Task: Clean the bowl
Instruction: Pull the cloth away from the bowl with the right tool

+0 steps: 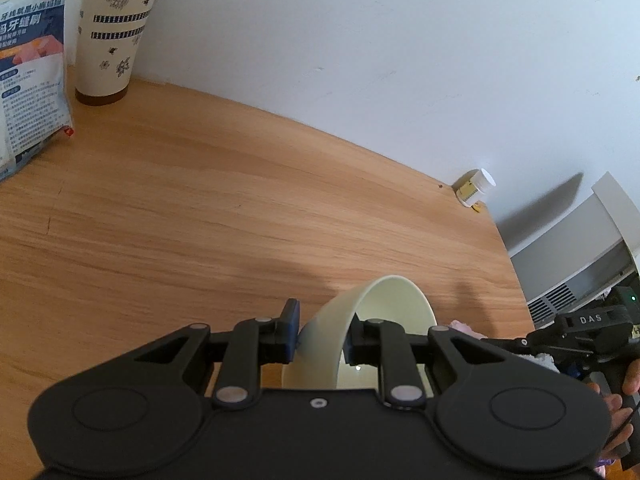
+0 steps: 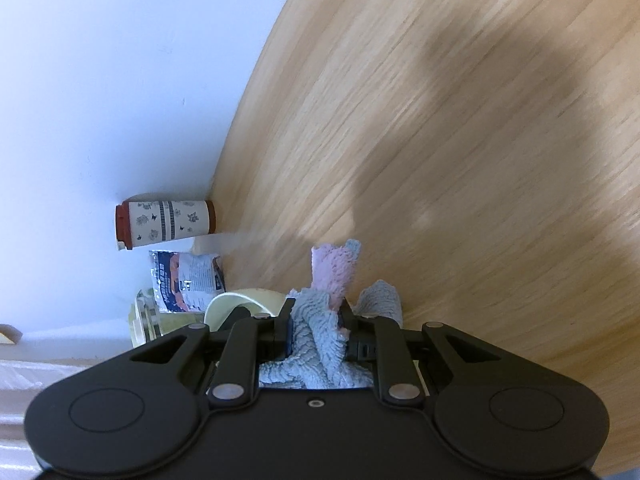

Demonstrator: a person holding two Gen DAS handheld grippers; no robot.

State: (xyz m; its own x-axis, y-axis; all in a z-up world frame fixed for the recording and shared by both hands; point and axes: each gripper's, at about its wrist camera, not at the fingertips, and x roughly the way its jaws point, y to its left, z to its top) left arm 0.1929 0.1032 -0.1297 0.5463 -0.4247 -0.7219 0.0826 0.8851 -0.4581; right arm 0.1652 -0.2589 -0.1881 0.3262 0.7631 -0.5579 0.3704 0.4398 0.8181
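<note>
The cream bowl (image 1: 360, 320) is tilted on edge, its rim clamped by the left gripper (image 1: 323, 334); the right gripper (image 2: 314, 330) grips a blue-and-pink cloth (image 2: 320, 340) above the wooden table (image 1: 200, 208).

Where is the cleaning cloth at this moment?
The cloth is clamped in the right gripper, centre-bottom of the right wrist view, above the wooden table and just right of the bowl.

- "DAS" is showing in pale letters on the black body of the right gripper (image 1: 576, 336), seen from the left wrist view.
- Large white Chinese characters, among them "牙缝刷", are running across the blue top of the packet (image 1: 30, 80); the smaller lines below are too fine to read.
- The packet's print is staying illegible in the right wrist view.
</note>
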